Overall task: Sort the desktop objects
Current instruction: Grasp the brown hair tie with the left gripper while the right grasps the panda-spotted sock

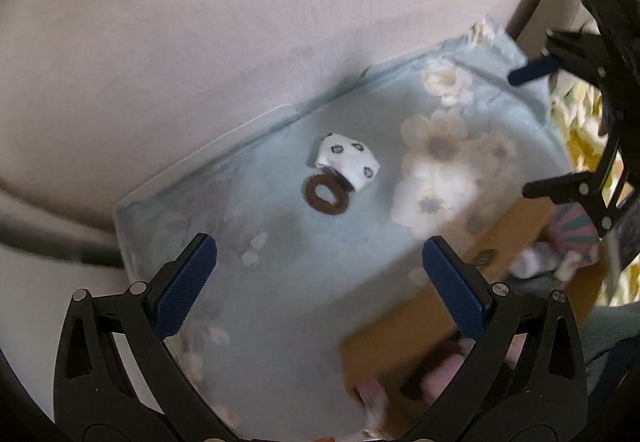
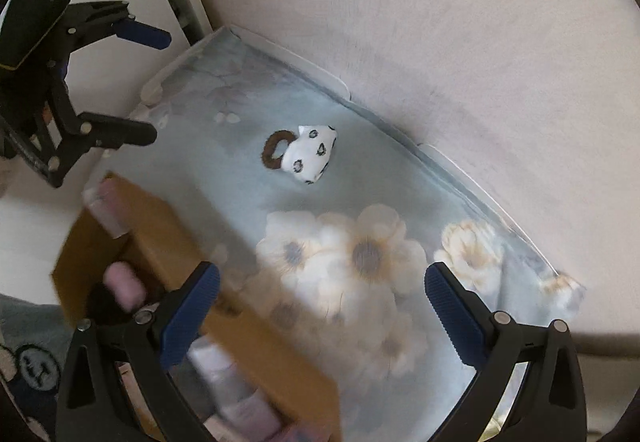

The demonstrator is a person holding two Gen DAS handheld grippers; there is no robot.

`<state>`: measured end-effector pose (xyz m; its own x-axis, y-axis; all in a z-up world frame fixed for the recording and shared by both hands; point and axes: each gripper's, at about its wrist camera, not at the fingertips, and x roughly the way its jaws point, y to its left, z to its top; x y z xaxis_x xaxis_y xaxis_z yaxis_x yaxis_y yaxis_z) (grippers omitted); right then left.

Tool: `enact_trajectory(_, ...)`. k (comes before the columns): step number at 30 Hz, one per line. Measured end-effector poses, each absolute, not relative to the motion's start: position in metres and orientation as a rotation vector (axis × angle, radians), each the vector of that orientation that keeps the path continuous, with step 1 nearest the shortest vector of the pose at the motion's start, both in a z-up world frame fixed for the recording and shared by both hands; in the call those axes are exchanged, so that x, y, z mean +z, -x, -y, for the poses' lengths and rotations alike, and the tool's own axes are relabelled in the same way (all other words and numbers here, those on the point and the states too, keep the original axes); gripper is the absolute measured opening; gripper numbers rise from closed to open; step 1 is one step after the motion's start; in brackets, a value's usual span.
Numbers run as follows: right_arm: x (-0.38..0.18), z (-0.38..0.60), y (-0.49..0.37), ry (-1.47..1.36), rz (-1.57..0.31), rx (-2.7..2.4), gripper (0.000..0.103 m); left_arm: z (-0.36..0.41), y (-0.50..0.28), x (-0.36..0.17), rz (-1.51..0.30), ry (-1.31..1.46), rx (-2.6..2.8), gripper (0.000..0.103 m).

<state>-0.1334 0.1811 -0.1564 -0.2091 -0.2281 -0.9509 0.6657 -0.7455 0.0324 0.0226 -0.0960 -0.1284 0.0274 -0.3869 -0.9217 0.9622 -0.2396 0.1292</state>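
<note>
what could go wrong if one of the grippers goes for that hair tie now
1. The brown hair tie touches the white spotted cloth, so a pinch may lift both or drag the cloth.
2. The floral tablecloth could be caught by the fingertips and bunch up.
3. The open left gripper and open right gripper both face it and might collide.

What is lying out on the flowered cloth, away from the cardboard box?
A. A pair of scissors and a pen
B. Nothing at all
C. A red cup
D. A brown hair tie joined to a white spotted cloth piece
D: the brown hair tie and its white spotted cloth piece lie alone on the flowered cloth.
</note>
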Motion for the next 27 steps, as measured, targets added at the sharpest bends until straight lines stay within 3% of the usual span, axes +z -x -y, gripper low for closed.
enact_trajectory(6, -0.204, -0.157, 0.171, -1.462, -0.503, -1.925, 0.102, 0.131, -0.019, -0.189, -0.739, -1.202, -1.542, 0.1)
enact_trajectory(8, -0.219, -0.149, 0.181, -1.47, -0.49, -1.911, 0.102, 0.142, -0.018, -0.213, -0.743, -1.232, -1.535, 0.095)
enact_trajectory(18, -0.243, -0.127, 0.209, -1.459, -0.409, -1.876, 0.085, 0.16, -0.024, -0.256, -0.748, -1.251, -1.528, 0.085)
enact_trajectory(20, -0.246, -0.124, 0.212, -1.465, -0.391, -1.853, 0.077, 0.16, -0.024, -0.259, -0.766, -1.251, -1.549, 0.075)
enact_trajectory(24, -0.249, -0.123, 0.213, -1.458, -0.362, -1.814, 0.051, 0.159, -0.025, -0.256, -0.762, -1.245, -1.575, 0.063)
enact_trajectory(26, -0.249, -0.122, 0.213, -1.457, -0.343, -1.792, 0.036, 0.159, -0.025, -0.252, -0.756, -1.238, -1.587, 0.037)
enact_trajectory(27, -0.249, -0.121, 0.212, -1.452, -0.354, -1.796, 0.034, 0.159, -0.025, -0.251, -0.758, -1.236, -1.59, 0.032)
